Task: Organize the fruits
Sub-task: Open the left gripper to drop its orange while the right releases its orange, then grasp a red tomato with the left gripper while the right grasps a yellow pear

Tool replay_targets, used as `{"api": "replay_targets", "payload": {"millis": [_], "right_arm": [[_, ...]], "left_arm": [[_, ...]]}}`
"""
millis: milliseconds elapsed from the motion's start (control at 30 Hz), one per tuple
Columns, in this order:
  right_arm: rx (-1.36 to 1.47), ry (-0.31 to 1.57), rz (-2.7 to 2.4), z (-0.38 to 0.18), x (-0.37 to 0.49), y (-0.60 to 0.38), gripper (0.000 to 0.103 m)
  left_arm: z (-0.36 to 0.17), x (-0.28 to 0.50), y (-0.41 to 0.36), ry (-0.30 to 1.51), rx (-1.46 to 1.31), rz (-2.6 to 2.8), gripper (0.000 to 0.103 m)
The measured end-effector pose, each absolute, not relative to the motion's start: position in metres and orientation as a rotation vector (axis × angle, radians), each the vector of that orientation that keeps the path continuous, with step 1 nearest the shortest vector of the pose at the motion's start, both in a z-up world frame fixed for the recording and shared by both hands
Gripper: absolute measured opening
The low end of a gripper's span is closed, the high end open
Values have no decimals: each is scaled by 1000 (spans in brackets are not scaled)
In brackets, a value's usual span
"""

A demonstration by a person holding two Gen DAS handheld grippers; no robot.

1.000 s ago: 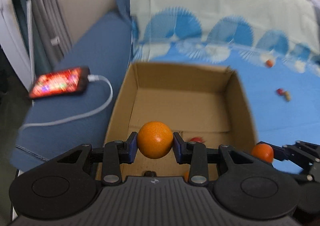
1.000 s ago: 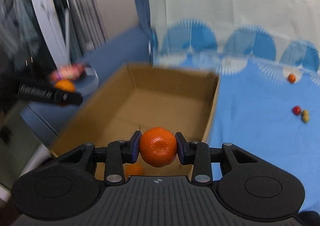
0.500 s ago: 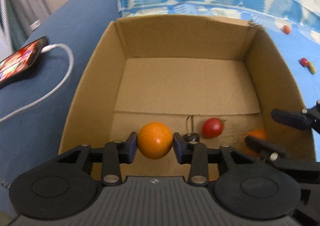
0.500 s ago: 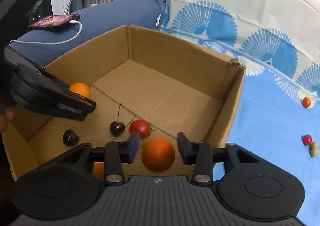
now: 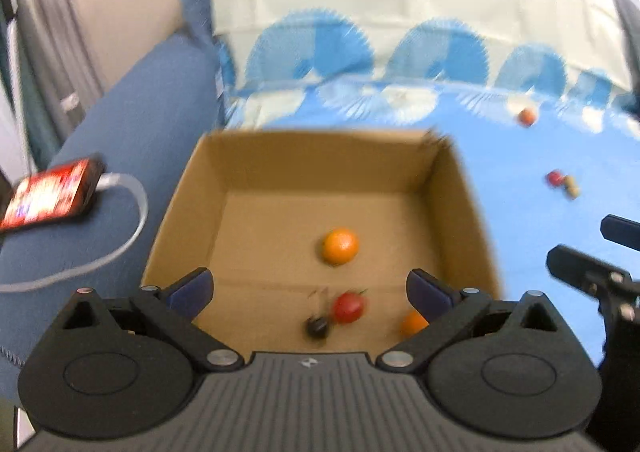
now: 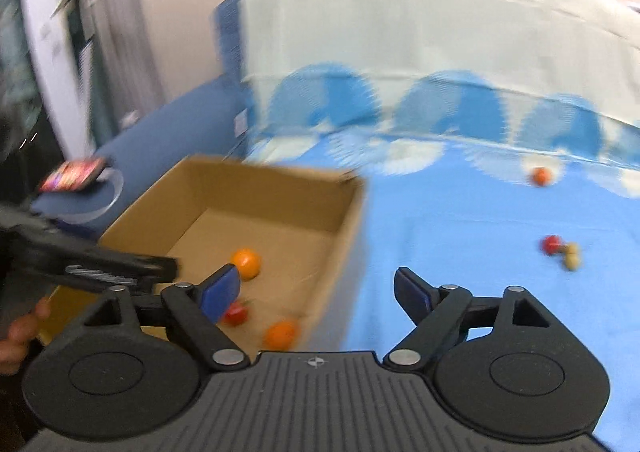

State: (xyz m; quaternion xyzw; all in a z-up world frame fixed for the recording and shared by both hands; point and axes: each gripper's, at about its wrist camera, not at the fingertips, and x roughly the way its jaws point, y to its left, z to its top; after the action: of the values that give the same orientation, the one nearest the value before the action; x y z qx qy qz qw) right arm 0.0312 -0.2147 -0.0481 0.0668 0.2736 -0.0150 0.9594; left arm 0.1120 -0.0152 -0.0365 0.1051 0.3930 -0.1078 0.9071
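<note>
Both ribbed black grippers, left (image 5: 309, 288) and right (image 6: 317, 290), gape empty above a plain cardboard box (image 5: 456, 187) where two round oranges (image 5: 340, 246) (image 5: 412, 323), a glossy tomato (image 5: 348, 307) and a dark cherry (image 5: 317, 327) lie below the jaws.

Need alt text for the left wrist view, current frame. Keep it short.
The open left tool hovers empty over a cardboard box holding two oranges, a red tomato and a dark cherry. The box sits on a blue patterned sheet with three small fruits still outside; a lit phone charges at left.
</note>
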Motion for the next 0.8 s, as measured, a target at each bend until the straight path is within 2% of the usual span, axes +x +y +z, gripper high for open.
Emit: {"api": "replay_targets", "payload": {"millis": [233,533,567,733,800], "right_arm": [[115,506,-353,-66,26,-338,88],[147,533,-519,-143,62,-431,88],[145,544,-519,-154,72,-438,85],[156,608,-516,-202,113,-466,59],[181,610,-494,-209,126,-474,57]], "left_arm": [[-16,131,-141,786,236,-391,103],[-86,194,-289,834,286,-500,103],[-95,201,-301,832,295,-516,103],[-135,239,-351,856,353,-528,103],[-144,250,-355,870,354,-526,103]]}}
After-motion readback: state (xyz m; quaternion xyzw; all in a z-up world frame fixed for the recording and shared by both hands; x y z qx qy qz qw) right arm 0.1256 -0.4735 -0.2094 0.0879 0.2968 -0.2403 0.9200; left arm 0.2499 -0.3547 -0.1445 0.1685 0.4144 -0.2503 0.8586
